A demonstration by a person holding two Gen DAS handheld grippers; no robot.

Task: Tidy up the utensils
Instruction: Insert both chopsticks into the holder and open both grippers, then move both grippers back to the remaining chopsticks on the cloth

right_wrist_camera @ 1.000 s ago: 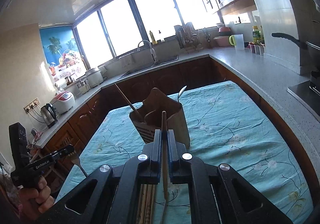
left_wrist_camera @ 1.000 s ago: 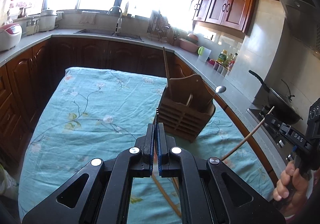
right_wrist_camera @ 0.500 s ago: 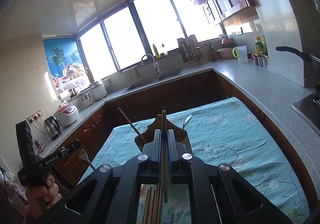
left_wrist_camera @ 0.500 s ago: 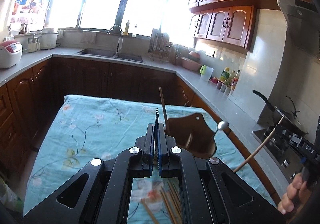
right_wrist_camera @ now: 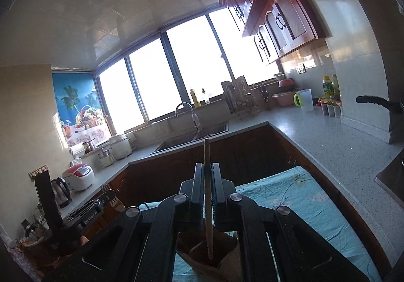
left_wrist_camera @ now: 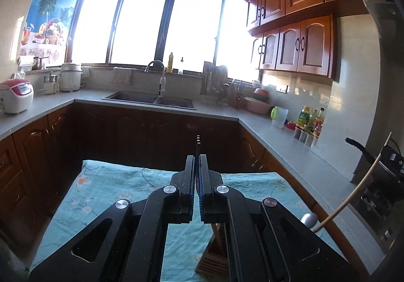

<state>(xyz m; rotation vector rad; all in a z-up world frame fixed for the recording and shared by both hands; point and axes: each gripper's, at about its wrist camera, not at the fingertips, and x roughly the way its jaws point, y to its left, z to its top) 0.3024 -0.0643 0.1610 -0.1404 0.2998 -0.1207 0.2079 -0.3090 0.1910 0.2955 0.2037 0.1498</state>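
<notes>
My left gripper (left_wrist_camera: 197, 159) is shut on a thin dark metal utensil, a fork (left_wrist_camera: 198, 145) seen edge-on, its tines poking past the fingertips. In the right wrist view the same fork (right_wrist_camera: 114, 200) shows at the left. My right gripper (right_wrist_camera: 207, 168) is shut on a wooden chopstick (right_wrist_camera: 207, 181) held upright, its lower end over the wooden utensil holder (right_wrist_camera: 214, 264). The holder (left_wrist_camera: 214, 256) sits on the blue floral cloth (left_wrist_camera: 113, 186), mostly hidden under my left gripper. The chopstick (left_wrist_camera: 353, 196) also shows in the left wrist view, at the right, above a spoon bowl (left_wrist_camera: 309, 219).
Brown kitchen cabinets and grey countertop (left_wrist_camera: 290, 140) ring the table. A sink (left_wrist_camera: 151, 99) is at the back. A black pan (left_wrist_camera: 358, 145) and stove are at the right. Bottles and a cup (left_wrist_camera: 279, 116) stand on the right counter.
Both grippers have tilted upward and risen, so the table and holder dropped low in both views. The chopstick's lower end now hangs over the holder.
</notes>
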